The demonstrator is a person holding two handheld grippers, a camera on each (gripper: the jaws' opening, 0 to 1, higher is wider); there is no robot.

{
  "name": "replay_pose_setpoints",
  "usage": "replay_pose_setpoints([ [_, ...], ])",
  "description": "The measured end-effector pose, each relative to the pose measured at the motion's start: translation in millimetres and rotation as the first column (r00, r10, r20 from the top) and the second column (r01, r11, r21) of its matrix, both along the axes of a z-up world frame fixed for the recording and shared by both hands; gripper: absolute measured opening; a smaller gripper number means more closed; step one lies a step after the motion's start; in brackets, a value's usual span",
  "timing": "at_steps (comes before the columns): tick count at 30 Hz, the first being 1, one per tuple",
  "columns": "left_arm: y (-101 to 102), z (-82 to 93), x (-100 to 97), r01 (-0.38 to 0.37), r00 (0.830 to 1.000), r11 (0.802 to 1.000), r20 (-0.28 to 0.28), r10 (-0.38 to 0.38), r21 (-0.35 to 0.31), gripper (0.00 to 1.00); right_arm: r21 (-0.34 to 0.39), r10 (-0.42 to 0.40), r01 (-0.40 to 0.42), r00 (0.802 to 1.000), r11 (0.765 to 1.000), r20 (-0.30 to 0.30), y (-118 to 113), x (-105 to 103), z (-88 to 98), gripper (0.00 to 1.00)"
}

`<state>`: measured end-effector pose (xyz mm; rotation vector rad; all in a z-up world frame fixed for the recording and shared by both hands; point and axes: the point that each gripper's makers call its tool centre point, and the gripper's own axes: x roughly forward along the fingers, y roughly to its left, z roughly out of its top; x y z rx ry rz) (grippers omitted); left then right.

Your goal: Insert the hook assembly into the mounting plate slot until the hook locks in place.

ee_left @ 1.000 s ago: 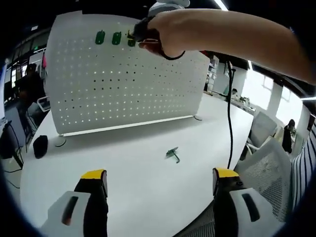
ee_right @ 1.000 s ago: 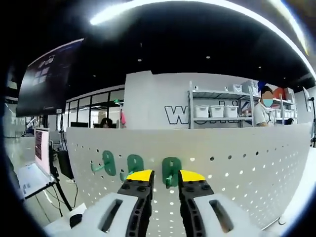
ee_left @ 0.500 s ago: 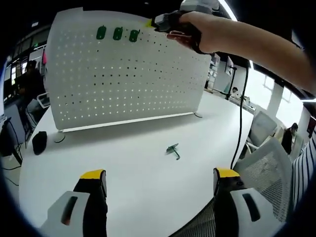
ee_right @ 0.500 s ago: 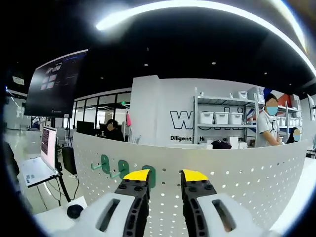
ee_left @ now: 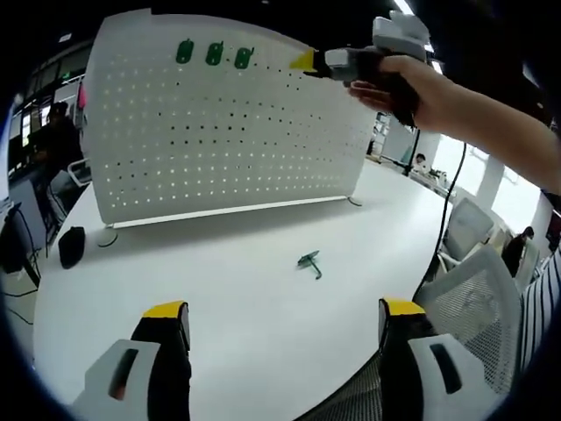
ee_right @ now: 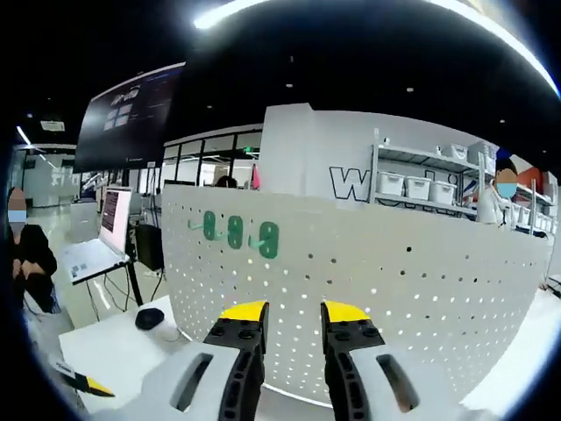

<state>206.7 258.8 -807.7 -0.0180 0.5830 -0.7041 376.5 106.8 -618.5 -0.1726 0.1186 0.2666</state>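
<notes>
Three green hooks (ee_left: 213, 54) sit in a short row near the top left of the white pegboard (ee_left: 219, 140) in the left gripper view, each one seated against the perforated face. In the right gripper view the same three hooks (ee_right: 238, 233) show at centre left, the rightmost one the largest in frame, all mounted high on the curved board (ee_right: 394, 298).

One more green hook (ee_left: 310, 261) lies loose on the white table (ee_left: 219, 289), in the middle of the left gripper view, well in front of the board's foot and apart from everything else.

Up in the upper right of the left gripper view, a hand (ee_left: 399, 83) grips the right gripper (ee_left: 304, 60), its yellow tip pointing toward the board, just off to the right of the mounted row. From this angle I cannot tell how those jaws stand, but the right gripper's (ee_right: 293, 312) own view settles it: the two yellow-tipped jaws rise from the bottom with a narrow gap between them and nothing held.

The left gripper (ee_left: 285, 309) hangs low over the table, jaws spread wide, released, nothing between them.

A dark round object (ee_left: 71, 246) rests at the left edge of the table near the board's end. A mesh chair (ee_left: 478, 307) stands at the lower right.
</notes>
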Motion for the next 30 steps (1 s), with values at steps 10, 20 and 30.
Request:
replay_pose_setpoints([
  [10,0,0.0,-0.5,-0.007,1.000,1.000,-0.011,0.007,-0.014,0.90,-0.024,0.034,-0.038,0.990,0.999,-0.135,-23,-51,-52.6,0.22],
  [20,-1,-2.4,-1.8,0.003,1.000,1.000,-0.007,-0.003,0.017,0.92,-0.041,0.069,-0.079,0.976,0.996,-0.208,-25,-92,-91.8,0.22],
  [30,-2,-4.1,-3.3,0.015,1.000,0.999,-0.008,-0.015,0.032,0.91,-0.079,0.117,-0.148,0.942,0.986,-0.314,-24,-128,-130.9,0.22],
])
